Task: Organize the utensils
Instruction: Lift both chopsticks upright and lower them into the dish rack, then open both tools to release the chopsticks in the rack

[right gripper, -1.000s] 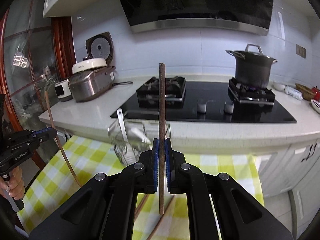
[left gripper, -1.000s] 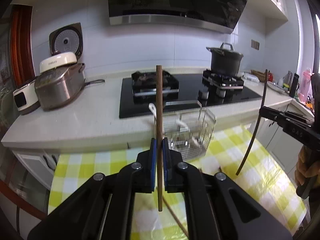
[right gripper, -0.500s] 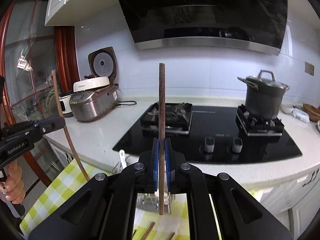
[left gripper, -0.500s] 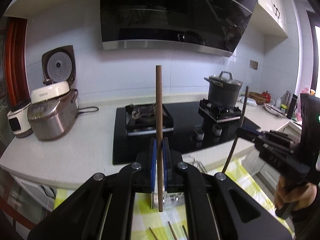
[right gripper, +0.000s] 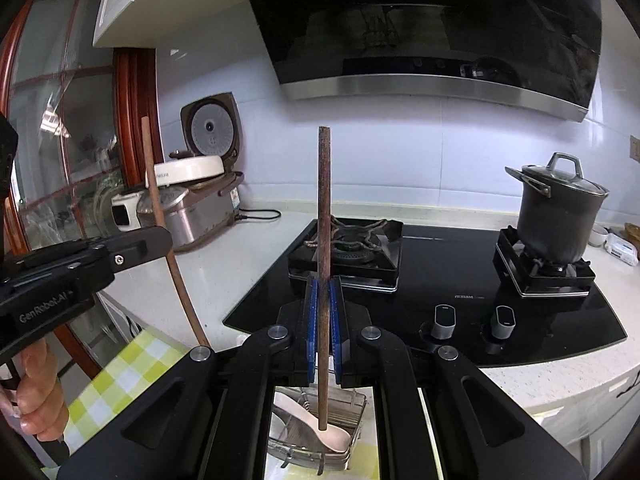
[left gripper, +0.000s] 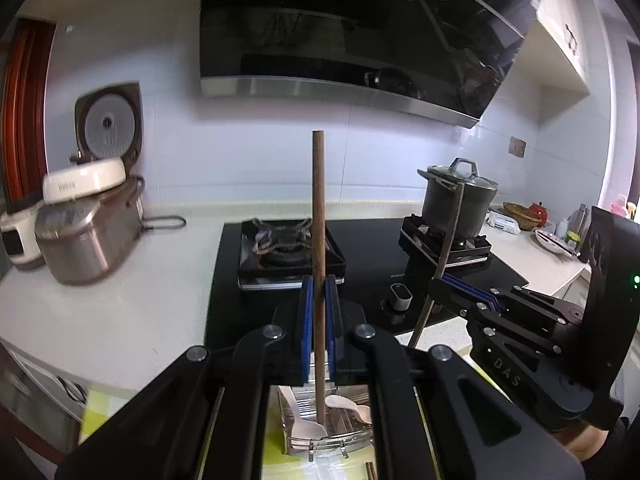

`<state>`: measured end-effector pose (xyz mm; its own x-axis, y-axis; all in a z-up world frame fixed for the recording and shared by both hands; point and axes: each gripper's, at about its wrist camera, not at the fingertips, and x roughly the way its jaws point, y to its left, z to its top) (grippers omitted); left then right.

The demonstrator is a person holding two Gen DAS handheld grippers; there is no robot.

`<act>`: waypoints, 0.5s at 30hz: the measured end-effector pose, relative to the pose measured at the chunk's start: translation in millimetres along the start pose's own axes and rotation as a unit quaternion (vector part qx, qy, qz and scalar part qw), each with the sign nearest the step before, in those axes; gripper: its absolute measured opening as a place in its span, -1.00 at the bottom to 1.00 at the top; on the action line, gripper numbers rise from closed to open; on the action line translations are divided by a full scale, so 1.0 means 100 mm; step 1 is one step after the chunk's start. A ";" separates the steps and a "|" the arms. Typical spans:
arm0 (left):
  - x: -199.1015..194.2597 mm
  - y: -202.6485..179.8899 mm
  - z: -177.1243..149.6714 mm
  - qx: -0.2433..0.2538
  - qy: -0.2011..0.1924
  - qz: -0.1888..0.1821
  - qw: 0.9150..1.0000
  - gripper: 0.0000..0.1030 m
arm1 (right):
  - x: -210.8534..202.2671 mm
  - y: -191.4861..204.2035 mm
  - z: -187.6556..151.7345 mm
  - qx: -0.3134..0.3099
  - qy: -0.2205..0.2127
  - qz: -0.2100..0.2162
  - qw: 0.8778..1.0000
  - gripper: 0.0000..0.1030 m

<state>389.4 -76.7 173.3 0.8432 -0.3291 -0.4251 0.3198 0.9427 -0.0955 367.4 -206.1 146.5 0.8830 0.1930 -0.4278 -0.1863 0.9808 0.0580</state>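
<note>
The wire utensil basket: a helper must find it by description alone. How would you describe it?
Start at the black gas hob on the white counter. In front of it is a yellow-checked tablecloth. The wire utensil basket stands there, the only metal cage, holding pale spoons.

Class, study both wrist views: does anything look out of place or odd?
Little stands out. The rice cooker on the counter has its lid up. Each gripper holds a chopstick upright above the wire basket.

Home kitchen: gas hob [right gripper: 424, 280], range hood [right gripper: 436, 24].
</note>
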 end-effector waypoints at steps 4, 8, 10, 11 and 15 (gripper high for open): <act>0.25 0.15 -0.22 -0.022 0.018 -0.001 1.000 -0.88 | 0.17 -0.05 -0.13 -0.004 0.017 0.003 1.000 -0.85; 0.46 0.24 -0.45 -0.037 0.042 -0.004 0.998 -0.88 | 0.34 -0.09 -0.31 -0.007 0.041 0.010 0.999 -0.85; 0.55 0.26 -0.57 -0.043 0.052 -0.005 0.998 -0.88 | 0.41 -0.08 -0.40 -0.011 0.053 0.015 0.998 -0.85; 0.59 0.26 -0.63 -0.045 0.056 -0.006 0.997 -0.88 | 0.44 -0.08 -0.45 -0.011 0.059 0.015 0.998 -0.85; 0.74 0.31 -0.89 -0.055 0.075 -0.004 0.996 -0.88 | 0.55 -0.11 -0.62 -0.007 0.079 0.022 0.997 -0.85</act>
<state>423.6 -67.5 58.9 0.7638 -0.3329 -0.5530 0.2706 0.9430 -0.1939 391.5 -207.7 65.8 0.7948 0.2280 -0.5625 -0.2309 0.9707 0.0673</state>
